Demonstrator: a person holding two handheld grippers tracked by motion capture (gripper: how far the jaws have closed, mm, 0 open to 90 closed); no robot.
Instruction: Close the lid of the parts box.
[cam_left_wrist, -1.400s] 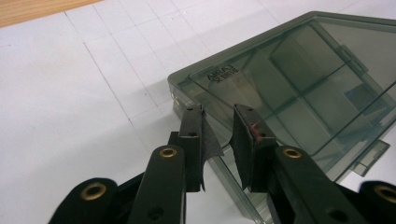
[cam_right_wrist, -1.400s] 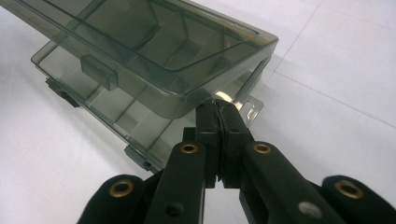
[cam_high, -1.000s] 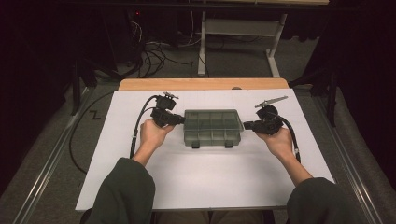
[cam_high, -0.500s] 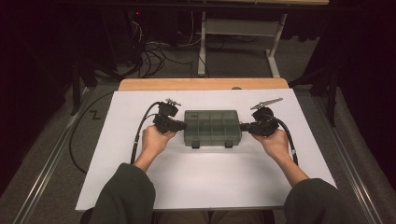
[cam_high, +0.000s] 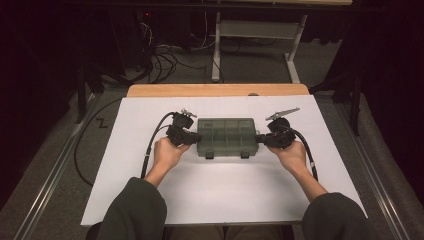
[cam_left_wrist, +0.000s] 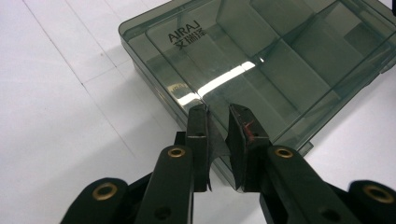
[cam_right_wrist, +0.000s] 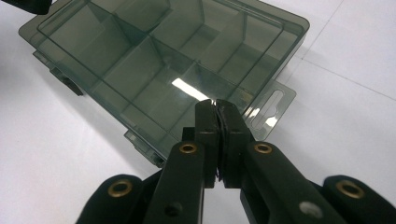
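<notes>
As left gripper narrowed its jaws at box left end, nothing gripped; right gripper pressed shut at right end. Box now bracketed, likely ready for shifting.

One box between my two claws: left, right. One table under the box.
</notes>
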